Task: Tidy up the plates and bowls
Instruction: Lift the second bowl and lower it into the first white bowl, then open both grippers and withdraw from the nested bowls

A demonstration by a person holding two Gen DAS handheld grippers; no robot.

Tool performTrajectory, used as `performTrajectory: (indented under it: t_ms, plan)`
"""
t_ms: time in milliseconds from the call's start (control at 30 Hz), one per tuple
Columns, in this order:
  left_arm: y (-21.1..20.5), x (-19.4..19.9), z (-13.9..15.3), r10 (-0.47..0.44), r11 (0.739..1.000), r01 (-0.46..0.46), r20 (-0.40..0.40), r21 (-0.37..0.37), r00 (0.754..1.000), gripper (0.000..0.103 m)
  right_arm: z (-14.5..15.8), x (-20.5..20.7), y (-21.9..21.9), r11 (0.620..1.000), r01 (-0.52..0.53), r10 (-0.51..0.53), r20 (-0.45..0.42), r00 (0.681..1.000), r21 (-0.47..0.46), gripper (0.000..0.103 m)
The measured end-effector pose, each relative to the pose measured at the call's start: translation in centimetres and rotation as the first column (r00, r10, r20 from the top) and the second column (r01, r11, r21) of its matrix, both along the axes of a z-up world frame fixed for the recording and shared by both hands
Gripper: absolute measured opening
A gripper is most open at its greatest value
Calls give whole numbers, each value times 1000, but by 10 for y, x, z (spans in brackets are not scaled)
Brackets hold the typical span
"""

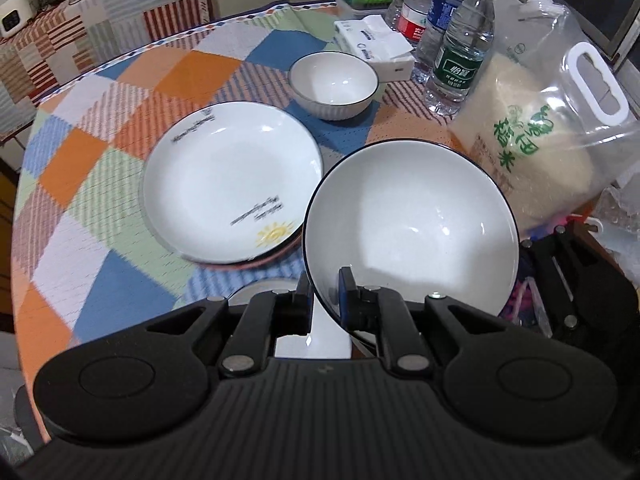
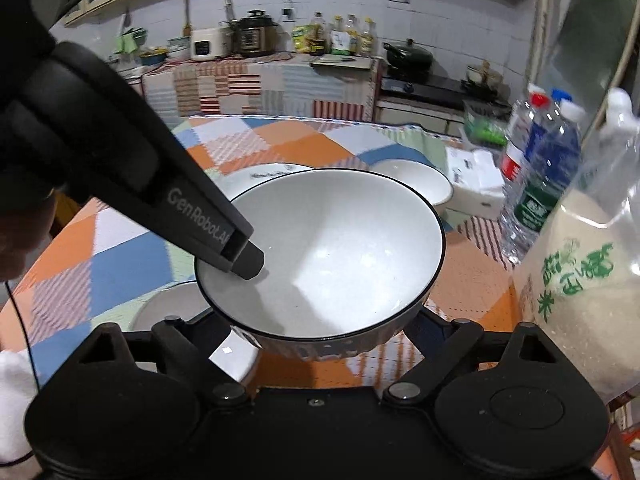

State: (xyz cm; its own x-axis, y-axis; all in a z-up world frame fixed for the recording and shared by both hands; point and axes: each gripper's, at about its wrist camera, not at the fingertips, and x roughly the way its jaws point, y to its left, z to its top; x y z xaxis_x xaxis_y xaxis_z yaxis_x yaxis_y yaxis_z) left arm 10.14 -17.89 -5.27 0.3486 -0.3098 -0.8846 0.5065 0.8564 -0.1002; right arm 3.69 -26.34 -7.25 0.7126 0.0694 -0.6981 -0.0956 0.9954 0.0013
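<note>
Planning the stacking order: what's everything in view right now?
large bowl: 1, white with dark rim, raised above table
small bowl: 1, white with dark rim, far side
plates: 2 seen, white, one mid-table, one at near edge
water bottles: 3, clear, far right
rice bag: 1, clear, right edge
tissue pack: 1, white, behind small bowl
tablecloth: 1, checked orange-blue-green
left gripper: 1, black, shut on large bowl's rim
right gripper: 1, black, beside large bowl, fingertips hidden
</note>
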Motion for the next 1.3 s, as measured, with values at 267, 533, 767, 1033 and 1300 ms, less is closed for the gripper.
performTrajectory:
  t_ms: [267, 533, 767, 1033, 1300]
  plan:
    - [44, -20, 9, 16, 1000, -16, -6, 15, 1000, 11, 16, -21, 28, 991, -124, 124, -10, 992, 44, 94]
    - [76, -22, -16, 56, 998, -55, -69, 21, 996, 11, -1, -29, 45, 962, -251, 252, 3, 968, 104, 94]
    - [81, -16, -47, 67, 996, -61, -117, 58, 991, 11, -27, -25, 55, 949, -274, 283, -40, 958, 153, 94]
    - [73, -10, -70, 76, 993, -61, -150, 101, 986, 11, -50, -18, 61, 958, -262, 276, -118, 954, 121, 92]
    - [64, -5, -77, 74, 990, -59, -119, 127, 990, 12, -52, -11, 67, 971, -235, 237, -156, 959, 36, 92]
